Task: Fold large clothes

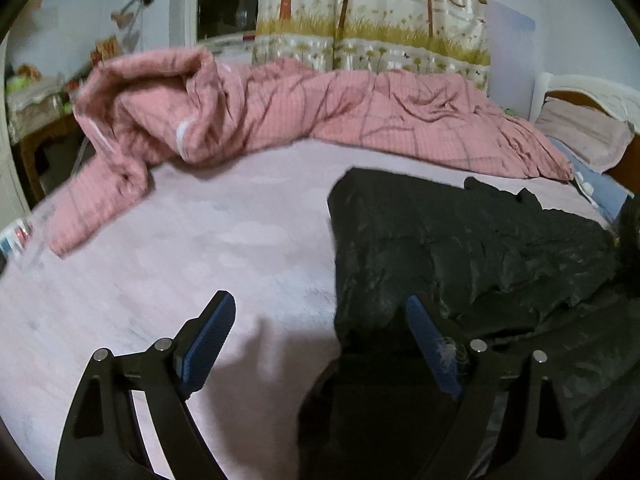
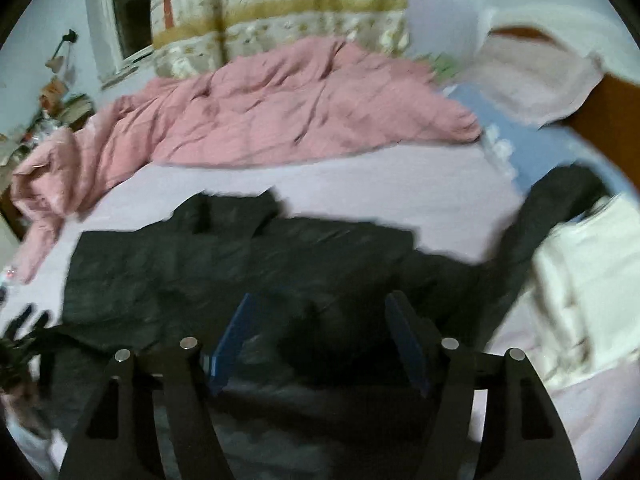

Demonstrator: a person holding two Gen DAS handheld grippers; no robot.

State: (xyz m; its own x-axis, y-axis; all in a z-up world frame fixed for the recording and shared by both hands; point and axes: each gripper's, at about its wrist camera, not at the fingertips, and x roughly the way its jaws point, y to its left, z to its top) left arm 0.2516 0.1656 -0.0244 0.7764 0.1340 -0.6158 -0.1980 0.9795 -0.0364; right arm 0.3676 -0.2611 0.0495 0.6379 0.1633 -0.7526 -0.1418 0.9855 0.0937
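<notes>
A large black padded jacket point(image 1: 460, 240) lies spread on the pale pink bed sheet point(image 1: 180, 248). It also shows in the right wrist view point(image 2: 240, 264), blurred. My left gripper point(image 1: 320, 312) is open and empty, just above the jacket's left edge, with its right finger over the black fabric and its left finger over the sheet. My right gripper point(image 2: 320, 312) is open and empty, low over the middle of the jacket. Neither holds any fabric.
A crumpled pink checked duvet point(image 1: 320, 116) lies along the far side of the bed. Pillows point(image 1: 584, 136) and a headboard are at the far right. Cream folded fabric point(image 2: 584, 272) lies right of the jacket. A curtain point(image 1: 372, 16) and cluttered side table point(image 1: 36, 92) stand behind.
</notes>
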